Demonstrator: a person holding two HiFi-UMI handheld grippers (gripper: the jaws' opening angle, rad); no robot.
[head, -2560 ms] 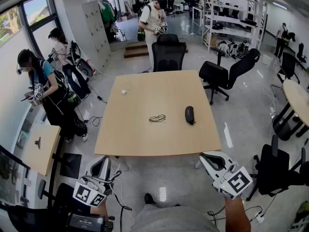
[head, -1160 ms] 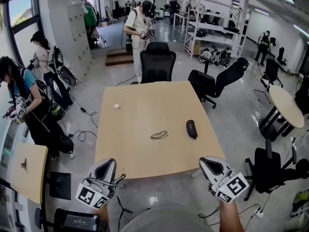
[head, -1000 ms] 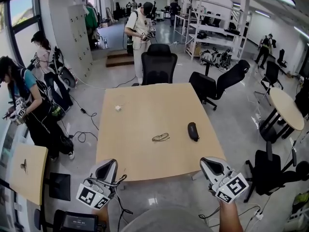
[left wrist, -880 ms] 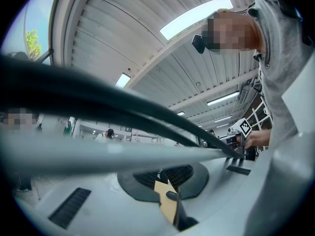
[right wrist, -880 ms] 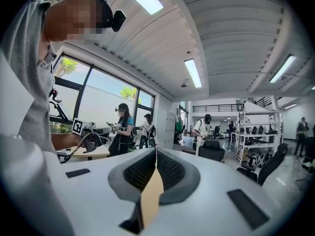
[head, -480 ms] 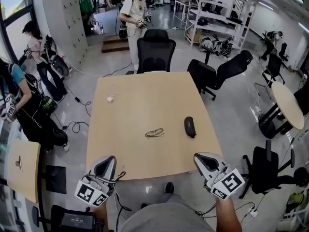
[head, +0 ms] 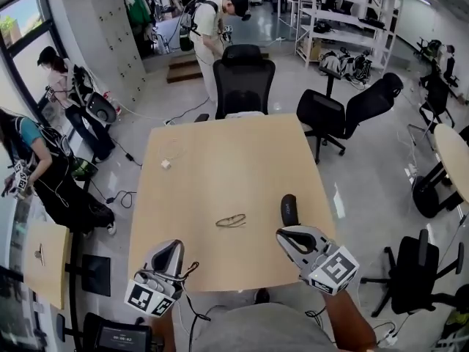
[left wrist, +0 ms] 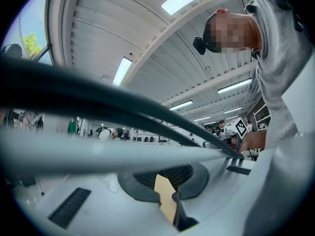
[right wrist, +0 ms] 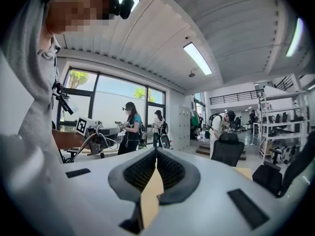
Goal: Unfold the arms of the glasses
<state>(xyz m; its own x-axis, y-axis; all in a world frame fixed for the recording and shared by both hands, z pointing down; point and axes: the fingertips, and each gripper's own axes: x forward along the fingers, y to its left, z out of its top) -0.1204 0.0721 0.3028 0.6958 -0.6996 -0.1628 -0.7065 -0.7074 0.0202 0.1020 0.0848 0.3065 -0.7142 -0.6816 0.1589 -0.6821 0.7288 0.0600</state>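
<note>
The thin, dark wire-framed glasses (head: 231, 221) lie flat on the pale wooden bench (head: 220, 160), toward its near edge and roughly midway across. They sit just left of a dark oval case (head: 289, 210), apart from it. Their arms look folded against the frame, though they are too small to be sure.

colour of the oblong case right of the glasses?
Oblong case: black, best in head view.

White left gripper (head: 171, 246) and white right gripper (head: 285, 234) have been brought forward over the pale wooden table's (head: 220, 160) near edge.
</note>
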